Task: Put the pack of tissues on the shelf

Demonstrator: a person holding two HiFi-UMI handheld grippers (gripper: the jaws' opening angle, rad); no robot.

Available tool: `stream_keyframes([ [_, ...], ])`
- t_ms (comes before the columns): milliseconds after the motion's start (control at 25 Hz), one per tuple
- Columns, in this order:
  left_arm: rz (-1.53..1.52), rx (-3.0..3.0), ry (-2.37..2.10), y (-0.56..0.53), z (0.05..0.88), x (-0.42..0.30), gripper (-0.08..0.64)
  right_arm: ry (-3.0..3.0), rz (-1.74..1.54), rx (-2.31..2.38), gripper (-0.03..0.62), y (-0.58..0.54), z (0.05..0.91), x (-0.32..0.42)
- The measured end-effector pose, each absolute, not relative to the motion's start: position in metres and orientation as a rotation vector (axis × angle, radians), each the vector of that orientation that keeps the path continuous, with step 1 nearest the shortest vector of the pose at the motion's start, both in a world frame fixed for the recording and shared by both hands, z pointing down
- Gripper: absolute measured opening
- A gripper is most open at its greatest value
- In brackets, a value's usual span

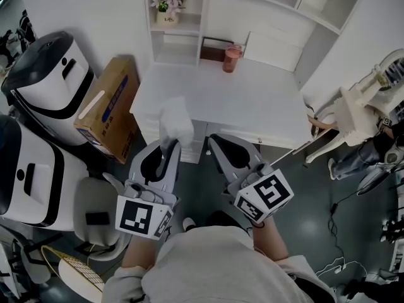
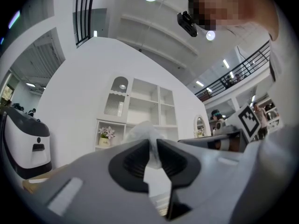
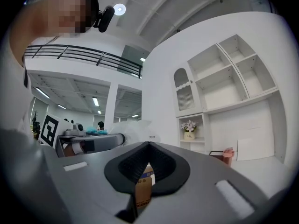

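Closest in, the left gripper (image 1: 170,147) has its jaws drawn narrow and pressed on the lower edge of the pack of tissues (image 1: 177,121). The left gripper view shows the ribbed pads pinching the soft white wrapper, with the bulk of the pack (image 2: 141,130) bulging up above the tips. Beside it, the right gripper (image 1: 213,141) is held about level with the left and apart from it. In its own view the jaw tips meet with nothing between them; the brown seen through the slot lower down is the cardboard box (image 3: 145,183) standing beyond, not something gripped. So the pick-up looks done: the pack is lifted and carried in the air in front of the person, and from the head view it seems to hang over the near edge of the white desk (image 1: 252,100) rather than rest on it. What is left is the whole of the placing. A pink cup (image 1: 231,59) stands near the back of the desk top. Beyond that, against the wall, is the shelf (image 1: 178,43), with a small pot of flowers (image 1: 168,9) in its upper compartment and the compartment below looking bare. The pack is well apart from the shelf, so the carry across the desk, the setting down on one of the boards and the release are not yet done. Which board is meant cannot be told.
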State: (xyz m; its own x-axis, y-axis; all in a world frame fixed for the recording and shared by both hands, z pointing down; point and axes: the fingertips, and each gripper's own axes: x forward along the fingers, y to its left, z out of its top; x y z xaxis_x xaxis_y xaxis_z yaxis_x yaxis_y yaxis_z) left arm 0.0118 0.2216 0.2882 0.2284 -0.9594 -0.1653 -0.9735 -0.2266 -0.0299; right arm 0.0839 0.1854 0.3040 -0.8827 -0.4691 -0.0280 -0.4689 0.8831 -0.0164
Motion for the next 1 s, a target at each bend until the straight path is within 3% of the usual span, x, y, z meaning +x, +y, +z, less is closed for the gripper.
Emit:
stream_keyframes([
  [1000,0.152,-2.313,1.933,0.120,0.287,-0.028,0.043,3.052,-0.026,-0.648,0.000,0.081,0.304,0.036],
])
